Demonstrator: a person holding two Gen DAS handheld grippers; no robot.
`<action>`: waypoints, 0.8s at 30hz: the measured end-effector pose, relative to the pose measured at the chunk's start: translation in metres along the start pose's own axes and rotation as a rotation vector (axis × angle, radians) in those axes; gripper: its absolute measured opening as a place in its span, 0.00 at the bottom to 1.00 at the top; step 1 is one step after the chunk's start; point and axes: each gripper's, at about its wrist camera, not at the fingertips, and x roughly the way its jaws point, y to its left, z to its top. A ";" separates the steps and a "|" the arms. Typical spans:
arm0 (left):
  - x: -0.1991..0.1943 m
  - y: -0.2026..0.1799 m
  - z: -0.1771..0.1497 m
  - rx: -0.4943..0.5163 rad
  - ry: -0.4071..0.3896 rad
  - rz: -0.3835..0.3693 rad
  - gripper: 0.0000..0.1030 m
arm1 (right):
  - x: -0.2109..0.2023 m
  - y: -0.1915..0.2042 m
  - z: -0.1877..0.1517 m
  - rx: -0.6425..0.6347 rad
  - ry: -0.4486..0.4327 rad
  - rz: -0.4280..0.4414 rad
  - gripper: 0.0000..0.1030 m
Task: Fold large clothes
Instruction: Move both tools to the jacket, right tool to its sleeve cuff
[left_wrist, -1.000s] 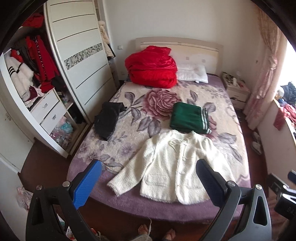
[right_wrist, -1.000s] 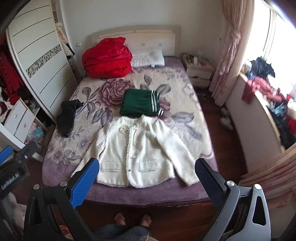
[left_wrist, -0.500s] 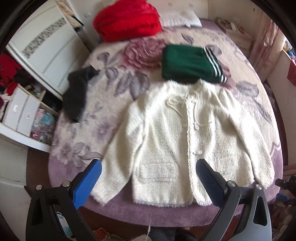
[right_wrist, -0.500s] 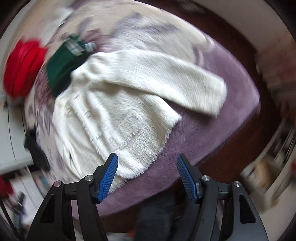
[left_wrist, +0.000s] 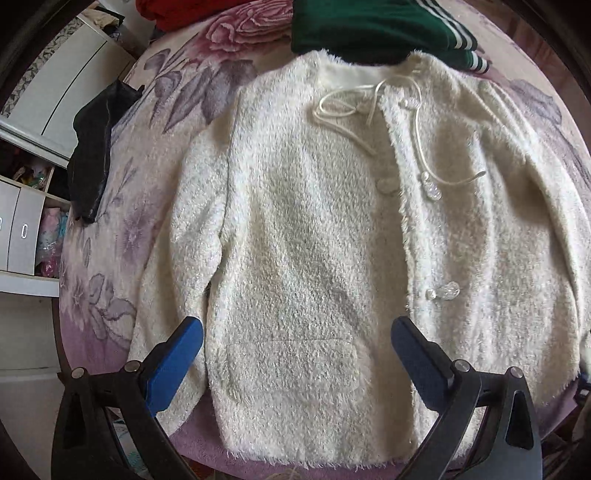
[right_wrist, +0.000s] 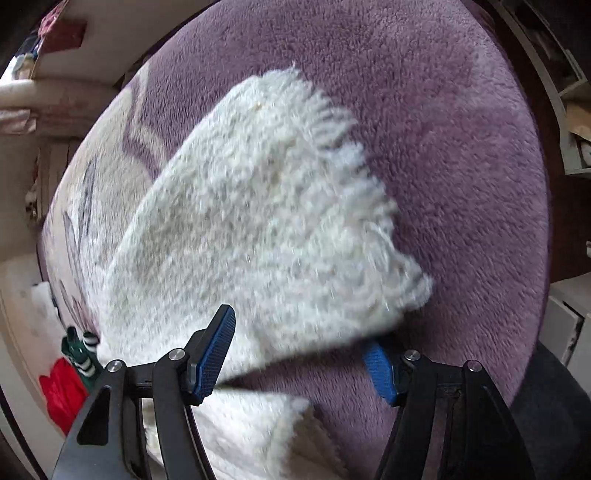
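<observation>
A white fluffy cardigan (left_wrist: 314, 221) lies spread flat, front up, on the bed's floral blanket (left_wrist: 162, 122). My left gripper (left_wrist: 295, 326) hangs open just above the cardigan's lower front, its blue fingers straddling the pocket area and holding nothing. In the right wrist view, the cardigan's sleeve (right_wrist: 266, 206) with its fringed cuff lies on the purple blanket (right_wrist: 461, 147). My right gripper (right_wrist: 299, 328) is low over that sleeve with its jaws closing. The sleeve runs between them and covers part of the right finger. The picture is blurred there.
A folded green garment with white stripes (left_wrist: 369, 29) touches the cardigan's collar. A black garment (left_wrist: 96, 147) lies at the bed's left edge. A red bundle (left_wrist: 177, 11) sits further back. Wardrobe drawers (left_wrist: 22, 229) stand to the left. The bed's foot edge is just below both grippers.
Both grippers have dropped from high over the room to just above the cardigan. The right one rolled, moved over the sleeve end, and its jaws narrowed from wide open.
</observation>
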 end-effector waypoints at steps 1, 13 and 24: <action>0.005 -0.001 -0.001 -0.004 0.007 0.008 1.00 | -0.001 0.012 0.004 -0.036 -0.040 -0.013 0.30; 0.004 -0.055 -0.011 -0.008 0.026 0.085 1.00 | -0.046 0.123 0.064 -0.404 -0.172 0.049 0.09; 0.016 -0.102 0.015 0.026 0.017 0.127 1.00 | 0.046 0.022 0.056 -0.043 0.185 0.271 0.70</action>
